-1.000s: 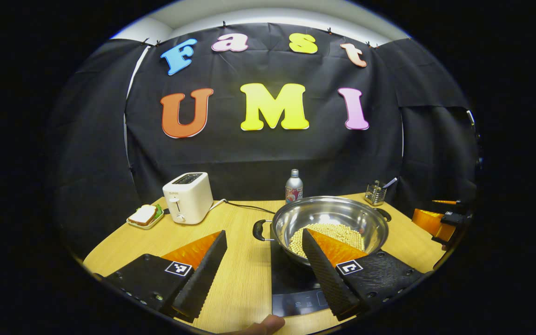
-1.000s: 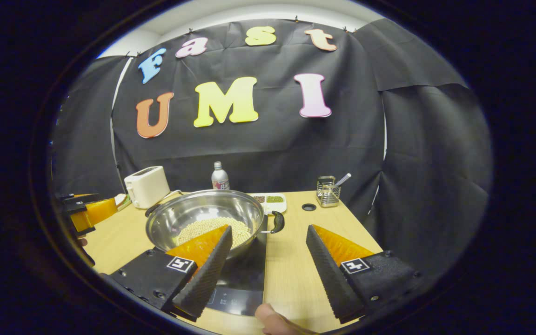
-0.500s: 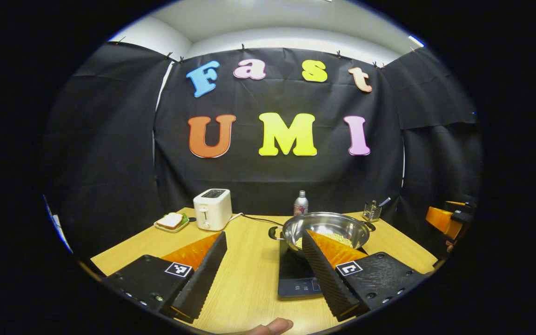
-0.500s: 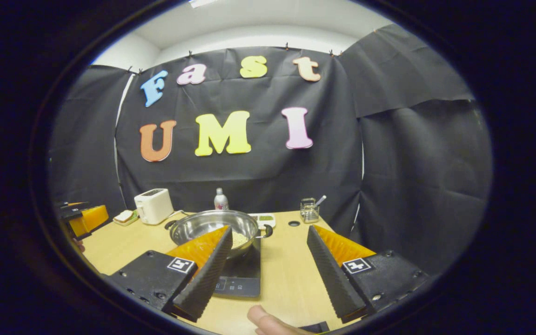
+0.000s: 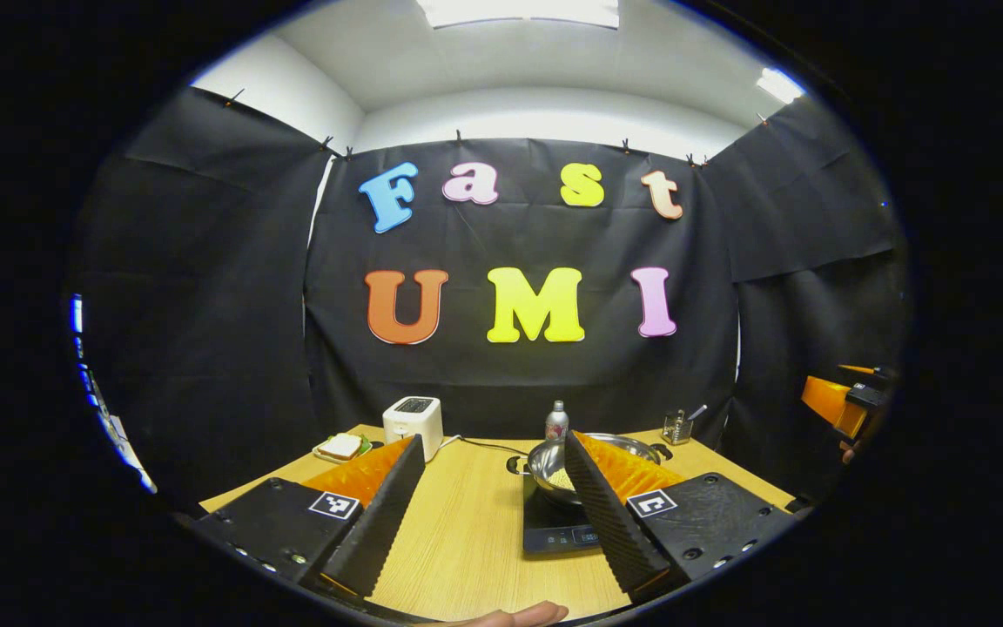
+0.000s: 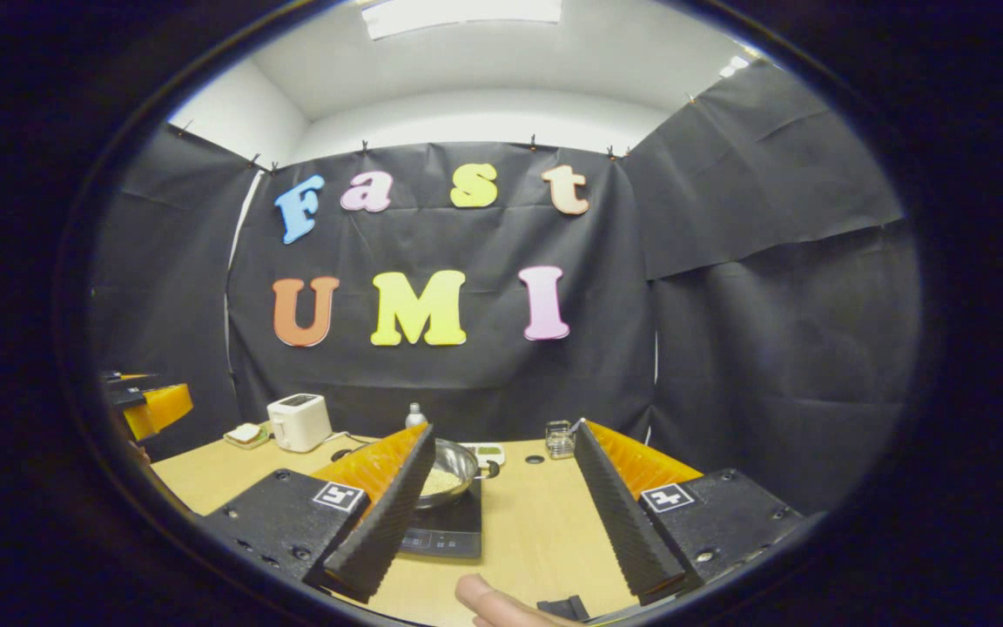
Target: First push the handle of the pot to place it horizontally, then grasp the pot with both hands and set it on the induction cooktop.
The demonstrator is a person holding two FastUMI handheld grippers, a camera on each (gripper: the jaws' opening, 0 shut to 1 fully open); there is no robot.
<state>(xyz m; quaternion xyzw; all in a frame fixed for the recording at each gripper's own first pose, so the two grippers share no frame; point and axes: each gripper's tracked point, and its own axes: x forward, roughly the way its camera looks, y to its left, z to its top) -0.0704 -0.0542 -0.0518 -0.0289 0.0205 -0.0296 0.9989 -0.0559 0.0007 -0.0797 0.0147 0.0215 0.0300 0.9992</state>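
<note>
Pot on the induction cooktop, both grippers spread wide with nothing between their fingers.

The steel pot (image 5: pixel 554 466), holding pale beans or similar small grains, sits on the black induction cooktop (image 5: pixel 554 531) on the wooden table (image 5: pixel 467 540); one black side handle (image 5: pixel 514 465) points sideways toward the toaster (image 5: pixel 414 424). The left gripper (image 5: pixel 493 505) hangs back from the cooktop, released, and so does the right gripper (image 6: pixel 501 505) (its left finger (image 6: pixel 380 514) overlaps the pot (image 6: pixel 449 475) in the right gripper view, though apart from it). Behind the pot stand a bottle (image 5: pixel 556 422) and a wire utensil holder (image 5: pixel 677 428); a sandwich on a small tray (image 5: pixel 340 448) lies beside the toaster. A fingertip (image 6: pixel 488 601) shows at the bottom edge of the right gripper view.
</note>
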